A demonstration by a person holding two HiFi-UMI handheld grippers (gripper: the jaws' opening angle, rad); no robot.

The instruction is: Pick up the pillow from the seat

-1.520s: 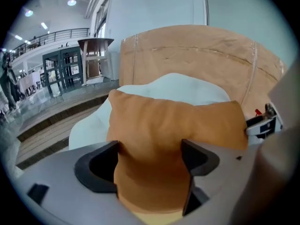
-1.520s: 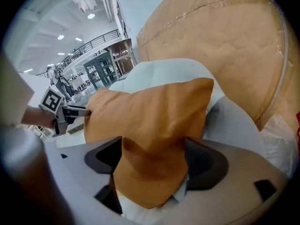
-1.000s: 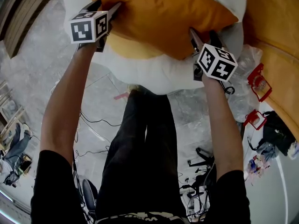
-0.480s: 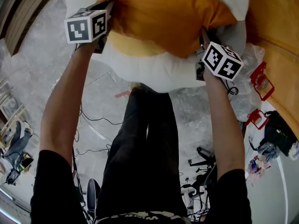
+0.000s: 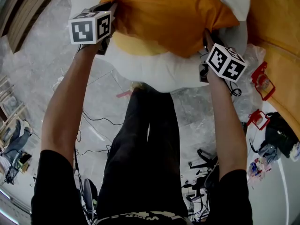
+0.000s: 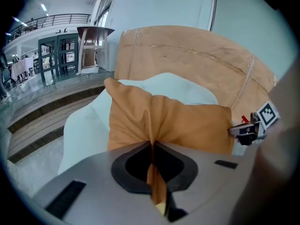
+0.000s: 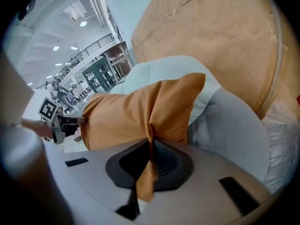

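Plump orange fabric pillow (image 5: 168, 18), smooth across its middle, gathered into pinched folds at both ends, resting on the pale rounded seat (image 5: 154, 74) near its front edge, left claw (image 6: 151, 144) clamped on one end, right claw (image 7: 151, 142), jaws just closed tighter, clamped on the other

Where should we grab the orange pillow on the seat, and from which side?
Its two near side edges, one gripper each, coming from the front and angled down. The pillow is wide, soft and lies across the seat, so the cover bunches into a thin fold that jaws can pinch. The left gripper and right gripper are each shut on such a fold.
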